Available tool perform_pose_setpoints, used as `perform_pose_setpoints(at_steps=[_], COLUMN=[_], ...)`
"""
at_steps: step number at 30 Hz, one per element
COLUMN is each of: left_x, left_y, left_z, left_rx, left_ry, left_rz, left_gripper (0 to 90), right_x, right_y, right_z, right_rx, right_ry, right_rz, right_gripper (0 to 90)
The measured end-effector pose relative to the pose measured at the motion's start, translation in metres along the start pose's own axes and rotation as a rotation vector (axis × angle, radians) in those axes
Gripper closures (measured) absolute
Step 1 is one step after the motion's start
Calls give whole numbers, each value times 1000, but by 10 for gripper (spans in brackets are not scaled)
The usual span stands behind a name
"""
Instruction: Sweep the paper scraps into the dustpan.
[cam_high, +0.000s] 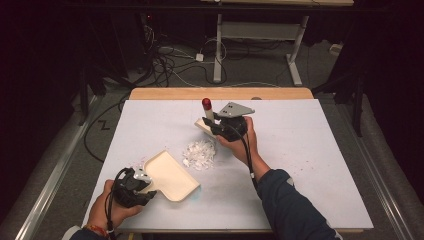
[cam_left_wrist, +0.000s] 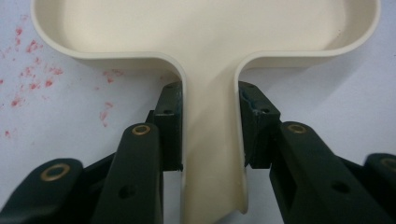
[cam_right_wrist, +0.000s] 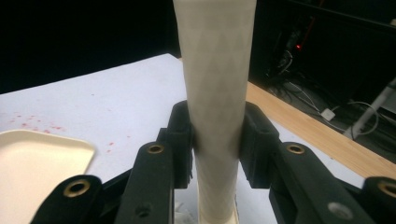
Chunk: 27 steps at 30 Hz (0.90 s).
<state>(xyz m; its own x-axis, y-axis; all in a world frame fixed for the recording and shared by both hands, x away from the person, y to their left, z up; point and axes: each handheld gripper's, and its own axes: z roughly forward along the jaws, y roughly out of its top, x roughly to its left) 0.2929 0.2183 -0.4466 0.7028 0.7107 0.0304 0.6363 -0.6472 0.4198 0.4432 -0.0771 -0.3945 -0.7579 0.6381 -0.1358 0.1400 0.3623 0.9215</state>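
High view: left gripper (cam_high: 142, 187) is clamped on the dustpan (cam_high: 170, 175) handle, pan flat on the white table (cam_high: 310, 165) near the person's edge. Right gripper (cam_high: 220, 126) is clamped on the brush (cam_high: 207, 111) handle, red-tipped end tilted up, brush head just beyond the paper scraps (cam_high: 199, 154). Scraps lie between brush and pan. Left gripper view: both pads (cam_left_wrist: 169, 125) press the handle's sides

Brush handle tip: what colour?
Red, on the brush handle's top end; clearest in the high view.
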Motion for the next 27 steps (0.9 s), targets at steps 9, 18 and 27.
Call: perform_pose_setpoints(at_steps=[9, 18, 27], left_x=[-1, -4, -4], left_y=[3, 7, 8], left_z=[2, 6, 7], left_rx=[6, 14, 14], left_ry=[-4, -2, -4], left_rz=[3, 7, 5], left_gripper=[636, 636, 636], right_x=[16, 27, 32], right_y=[-1, -7, -7], right_z=[-1, -2, -8], right_rx=[-23, -56, -67], right_ry=[43, 95, 98], right_rz=[1, 33, 26], right_gripper=[690, 671, 676])
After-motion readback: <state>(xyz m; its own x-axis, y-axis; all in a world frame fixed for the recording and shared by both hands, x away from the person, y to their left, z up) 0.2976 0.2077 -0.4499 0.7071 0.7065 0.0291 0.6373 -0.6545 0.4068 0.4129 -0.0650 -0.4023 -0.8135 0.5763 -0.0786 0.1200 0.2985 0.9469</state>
